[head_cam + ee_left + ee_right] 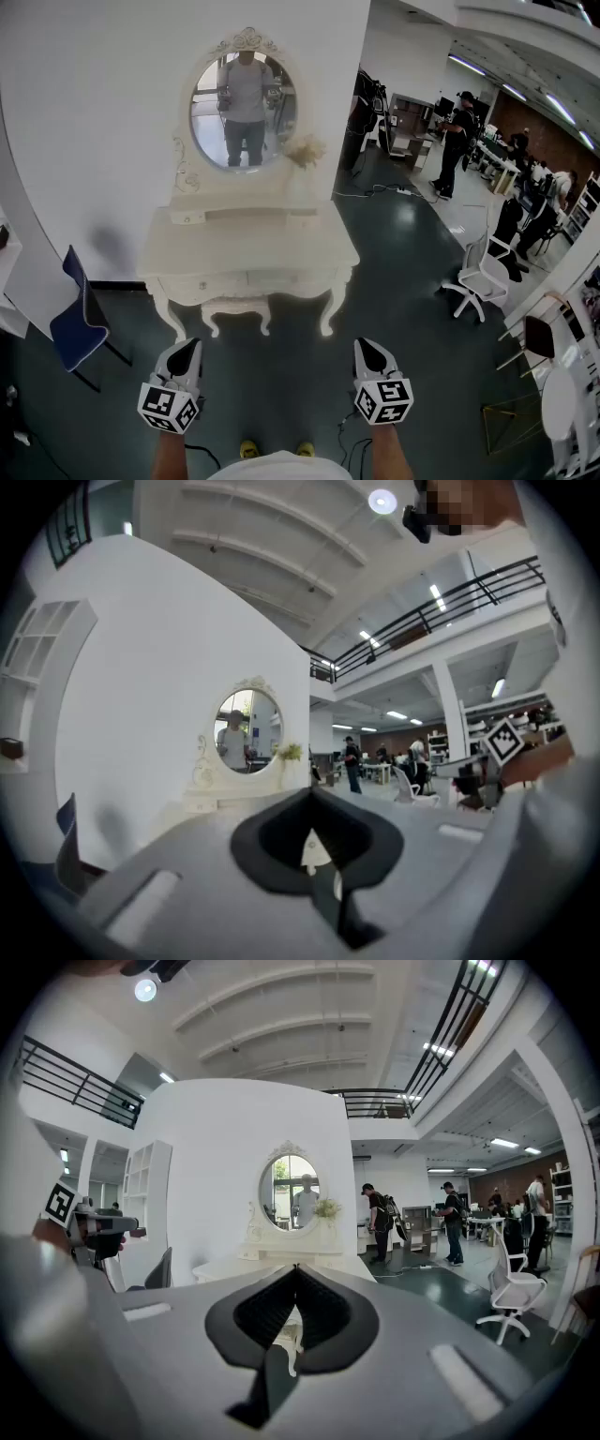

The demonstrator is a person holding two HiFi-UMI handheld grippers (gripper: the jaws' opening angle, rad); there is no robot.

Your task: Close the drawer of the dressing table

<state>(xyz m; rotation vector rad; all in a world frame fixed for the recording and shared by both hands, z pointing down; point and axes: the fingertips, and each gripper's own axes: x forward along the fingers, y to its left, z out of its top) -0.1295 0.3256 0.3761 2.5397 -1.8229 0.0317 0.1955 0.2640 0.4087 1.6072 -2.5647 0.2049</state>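
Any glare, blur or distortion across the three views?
Head view: dressing table overexposed, detail washed out; glare patch on the floor right of it. Left gripper view: heavy fisheye, dark corners, left gripper soft. Right gripper view: same fisheye, ceiling lamp blown out, mirror sharp.

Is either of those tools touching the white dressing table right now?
No, the left tool and the right tool hang over the dark floor, clearly short of the dressing table.

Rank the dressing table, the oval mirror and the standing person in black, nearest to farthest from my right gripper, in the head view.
1. Dressing table, just ahead-left of the right gripper.
2. Oval mirror, on the wall behind the tabletop.
3. Person in black, far right.
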